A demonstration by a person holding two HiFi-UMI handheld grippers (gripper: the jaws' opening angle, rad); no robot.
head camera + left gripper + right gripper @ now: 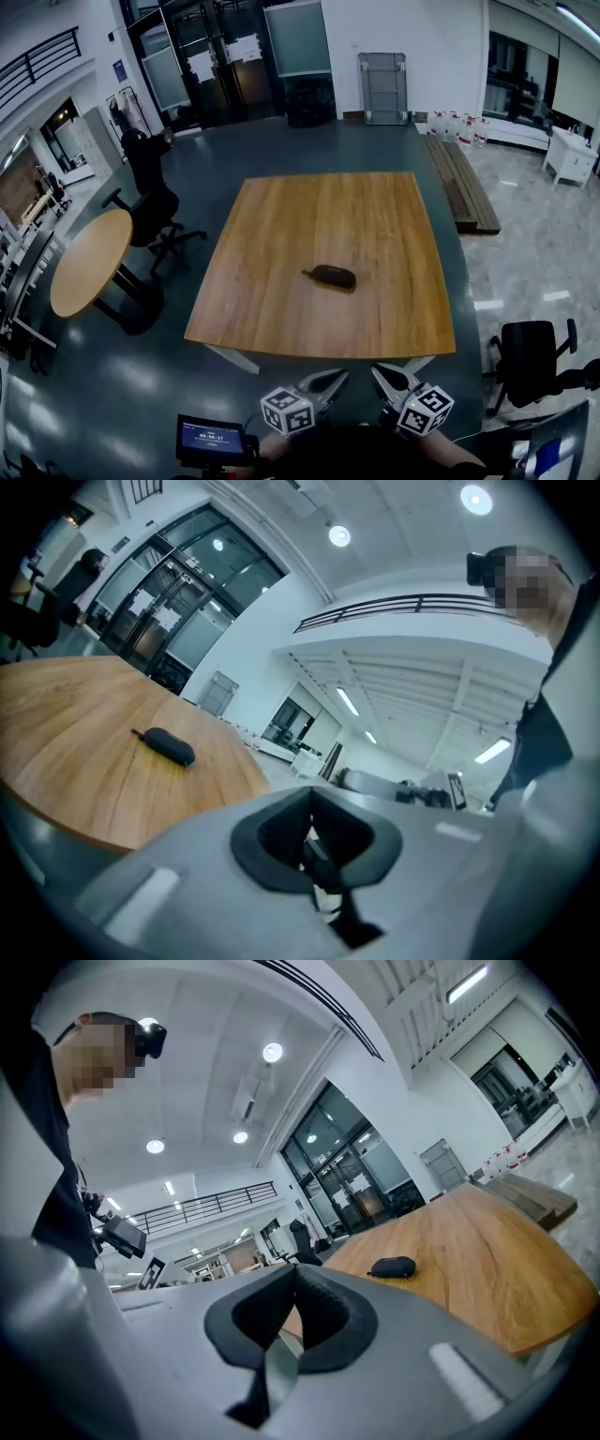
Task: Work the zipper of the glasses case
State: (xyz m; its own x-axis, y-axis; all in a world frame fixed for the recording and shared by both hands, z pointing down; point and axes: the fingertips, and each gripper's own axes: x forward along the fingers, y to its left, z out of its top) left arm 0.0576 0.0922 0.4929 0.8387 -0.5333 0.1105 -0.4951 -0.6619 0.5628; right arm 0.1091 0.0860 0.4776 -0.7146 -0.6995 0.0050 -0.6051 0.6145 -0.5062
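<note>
A dark oval glasses case [332, 277] lies near the middle of the square wooden table [281, 309], its short pull tab pointing left. The case also shows small in the left gripper view [167, 745] and in the right gripper view [392, 1267]. My left gripper [336, 379] and right gripper [380, 373] are held side by side below the table's near edge, well short of the case. Both have their jaws shut with nothing between them. In the gripper views the jaw tips meet, at left gripper [310, 791] and right gripper [292, 1270].
A round wooden table [89, 261] and a black office chair [155, 217] stand at the left. Another black chair [530, 361] is at the right. A long bench [463, 183] runs along the far right. A small screen [214, 439] sits at the bottom left.
</note>
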